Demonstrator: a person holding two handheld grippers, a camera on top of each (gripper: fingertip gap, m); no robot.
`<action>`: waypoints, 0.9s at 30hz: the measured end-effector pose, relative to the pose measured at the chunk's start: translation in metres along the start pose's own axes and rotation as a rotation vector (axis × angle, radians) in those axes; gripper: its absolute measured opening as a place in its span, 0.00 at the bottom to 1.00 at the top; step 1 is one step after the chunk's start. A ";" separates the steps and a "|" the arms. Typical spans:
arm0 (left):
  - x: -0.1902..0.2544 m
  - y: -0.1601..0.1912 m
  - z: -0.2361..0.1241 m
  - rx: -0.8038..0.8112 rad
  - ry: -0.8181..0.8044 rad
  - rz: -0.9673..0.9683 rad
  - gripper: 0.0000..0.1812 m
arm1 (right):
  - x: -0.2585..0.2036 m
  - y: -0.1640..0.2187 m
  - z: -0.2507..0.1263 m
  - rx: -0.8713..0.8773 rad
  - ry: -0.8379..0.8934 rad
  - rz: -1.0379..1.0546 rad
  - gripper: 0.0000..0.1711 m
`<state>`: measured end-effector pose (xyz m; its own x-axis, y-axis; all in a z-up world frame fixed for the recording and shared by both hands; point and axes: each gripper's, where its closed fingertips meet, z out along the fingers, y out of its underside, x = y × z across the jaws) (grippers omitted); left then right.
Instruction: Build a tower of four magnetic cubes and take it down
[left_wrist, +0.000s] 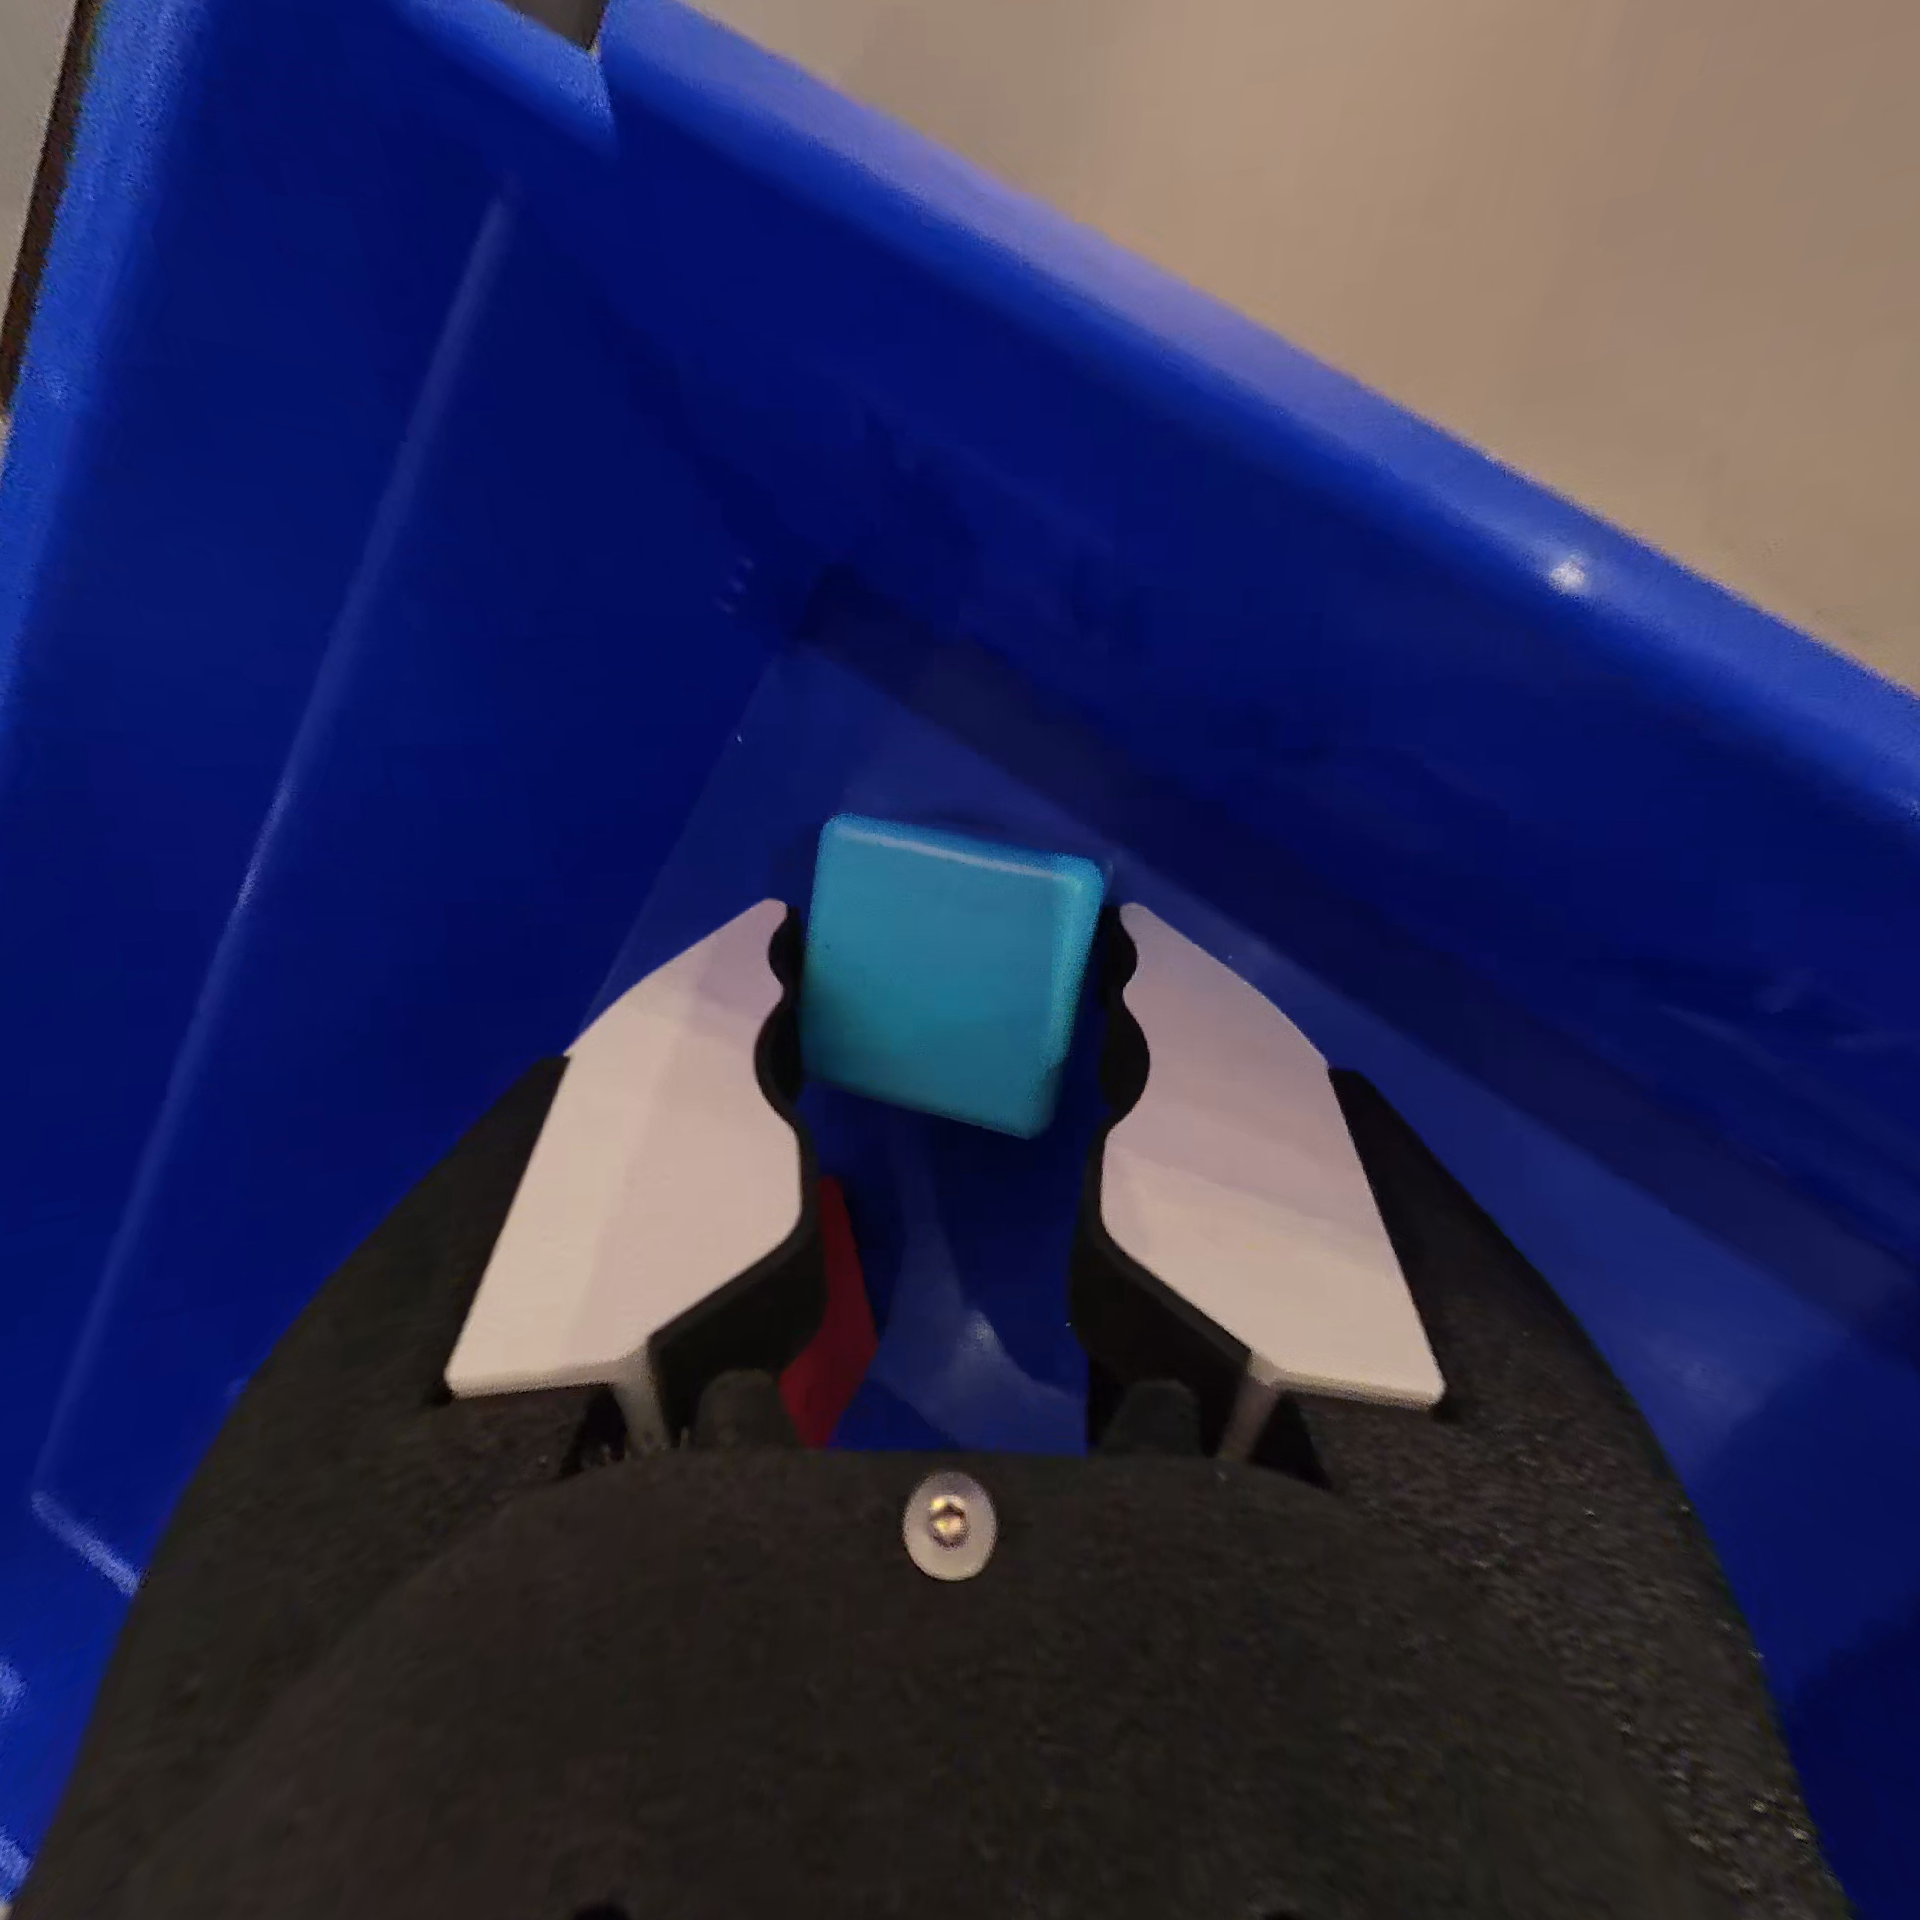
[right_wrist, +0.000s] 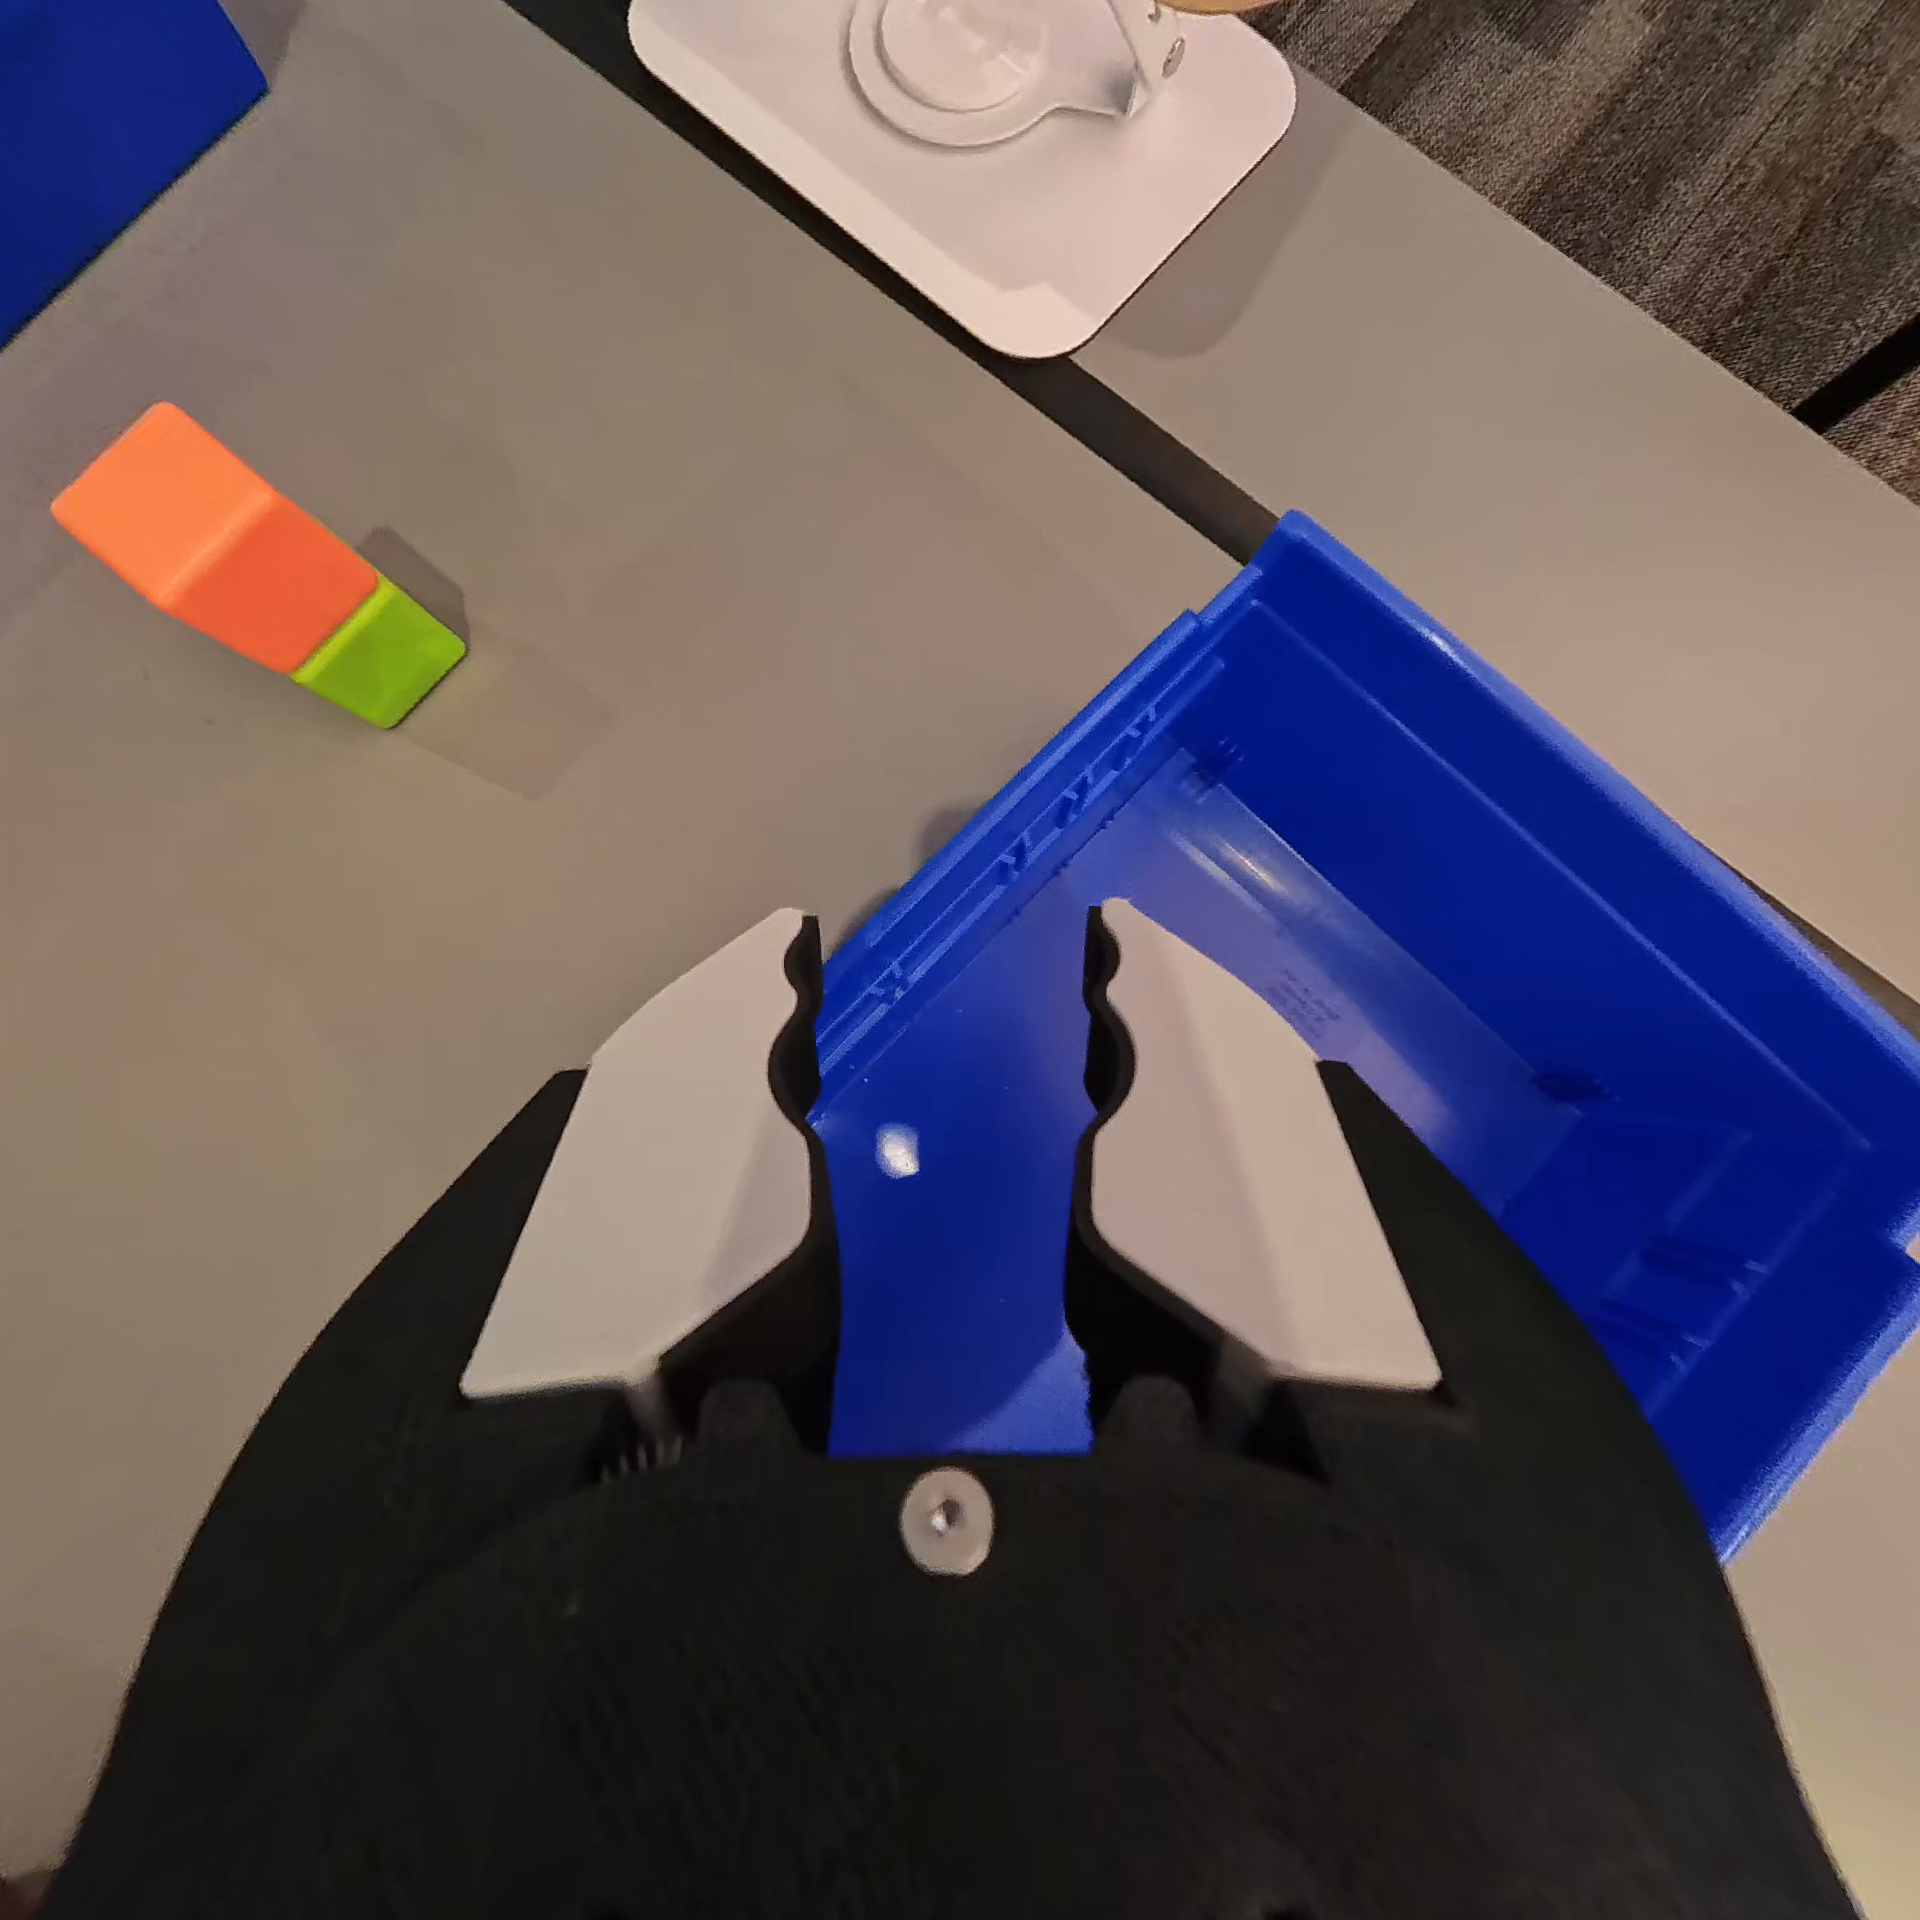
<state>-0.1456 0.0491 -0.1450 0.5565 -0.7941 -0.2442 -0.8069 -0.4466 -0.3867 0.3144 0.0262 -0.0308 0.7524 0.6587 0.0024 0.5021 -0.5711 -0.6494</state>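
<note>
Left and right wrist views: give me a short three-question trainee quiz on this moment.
1. True or false: the left gripper is shut on a light blue cube.
2. Which cube tops the stack on the table: A orange, B green, C red?
3. What lies under the right gripper?

Key: 1 true. 2 A, the orange cube is on the green cube. 3 An empty-looking blue bin; its jaws are open.

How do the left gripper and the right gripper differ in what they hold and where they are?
The left gripper grips a light blue cube; the right gripper is open and empty. The left is inside a blue bin; the right hangs above one. Both have white fingers.
</note>
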 end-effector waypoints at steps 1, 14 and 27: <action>0.001 0.001 -0.001 -0.002 0.000 0.005 0.30 | 0.000 0.000 0.000 -0.003 0.003 -0.001 0.29; -0.023 -0.028 -0.099 0.147 -0.199 -0.162 0.29 | 0.003 0.005 0.003 -0.029 0.005 -0.001 0.29; 0.168 -0.198 -0.100 0.428 0.107 0.394 0.28 | -0.004 0.005 0.002 -0.043 -0.003 -0.034 0.29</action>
<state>0.0882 -0.0372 -0.0209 0.1906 -0.9133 -0.3599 -0.7844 0.0788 -0.6153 0.3132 0.0218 -0.0351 0.7332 0.6796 0.0219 0.5455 -0.5687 -0.6156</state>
